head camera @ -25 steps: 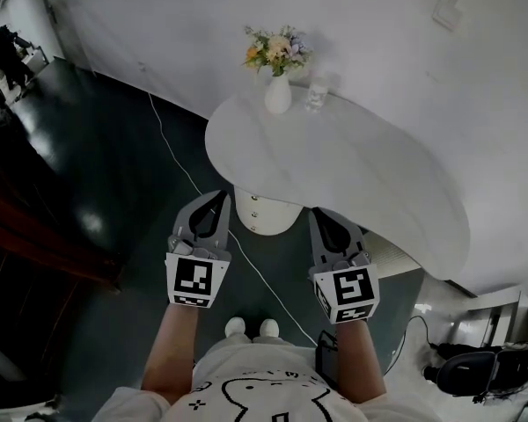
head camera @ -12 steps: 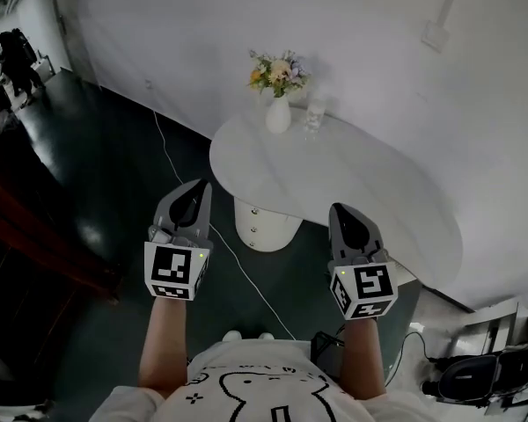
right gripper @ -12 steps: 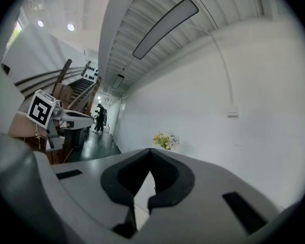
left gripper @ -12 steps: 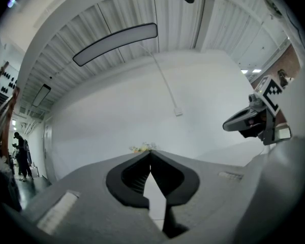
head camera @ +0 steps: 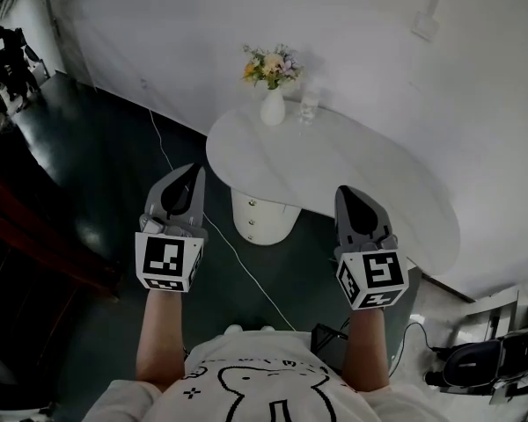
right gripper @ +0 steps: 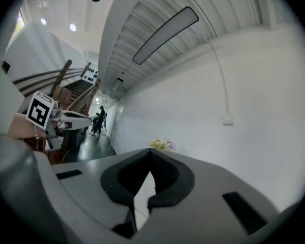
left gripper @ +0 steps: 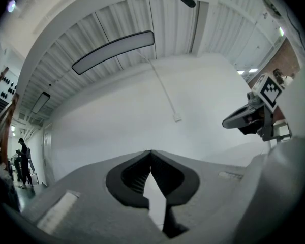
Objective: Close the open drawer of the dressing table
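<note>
Holding both grippers up short of the table, neither one touching the drawers.
Table [head camera: 361,178]: white, oval, ahead of both tips, and in the head view its near edge lines up with the tip of the right gripper [head camera: 353,193]. Drawers [head camera: 266,222]: pedestal with two knobs under that edge, between the grippers and beyond them; cannot tell if one is pulled out. Left gripper [head camera: 194,172]: off the table's left end, over the floor. Both jaw pairs meet tip to tip with nothing between them. Vase [head camera: 272,108] and glass [head camera: 309,108]: at the far edge, well apart from both grippers.
</note>
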{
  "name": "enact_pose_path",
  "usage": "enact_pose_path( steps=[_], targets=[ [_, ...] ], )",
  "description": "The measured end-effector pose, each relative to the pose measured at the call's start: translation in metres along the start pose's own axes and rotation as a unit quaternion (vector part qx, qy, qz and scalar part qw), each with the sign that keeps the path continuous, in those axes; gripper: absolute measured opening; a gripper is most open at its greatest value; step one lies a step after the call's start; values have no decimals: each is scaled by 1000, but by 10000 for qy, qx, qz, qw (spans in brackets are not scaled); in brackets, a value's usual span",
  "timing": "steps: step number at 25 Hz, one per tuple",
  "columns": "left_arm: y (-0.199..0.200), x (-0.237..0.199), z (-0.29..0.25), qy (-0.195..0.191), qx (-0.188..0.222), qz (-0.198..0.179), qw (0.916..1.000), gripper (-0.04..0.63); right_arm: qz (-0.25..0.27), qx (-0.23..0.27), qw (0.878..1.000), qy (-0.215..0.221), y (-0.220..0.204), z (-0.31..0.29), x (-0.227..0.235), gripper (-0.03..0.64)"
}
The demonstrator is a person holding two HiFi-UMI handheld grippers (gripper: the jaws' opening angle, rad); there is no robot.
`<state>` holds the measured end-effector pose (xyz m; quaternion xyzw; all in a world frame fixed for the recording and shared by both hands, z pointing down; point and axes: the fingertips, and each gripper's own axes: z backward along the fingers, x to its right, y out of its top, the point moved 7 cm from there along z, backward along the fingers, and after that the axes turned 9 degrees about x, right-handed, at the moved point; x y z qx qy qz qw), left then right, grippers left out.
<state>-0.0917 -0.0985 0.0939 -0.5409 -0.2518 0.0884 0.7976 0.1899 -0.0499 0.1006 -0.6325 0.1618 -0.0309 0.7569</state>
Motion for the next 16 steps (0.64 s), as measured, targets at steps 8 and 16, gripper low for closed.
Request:
enact_pose_path(
  steps=[8,16],
  targets=[
    [11,7,0,-94,171,63,9998,17,124,36,9998,-124,11,11,-1,-3],
    [17,12,0,49,265,80,9996,17,175,85,9996,-181,14,21,2,-3]
  ],
)
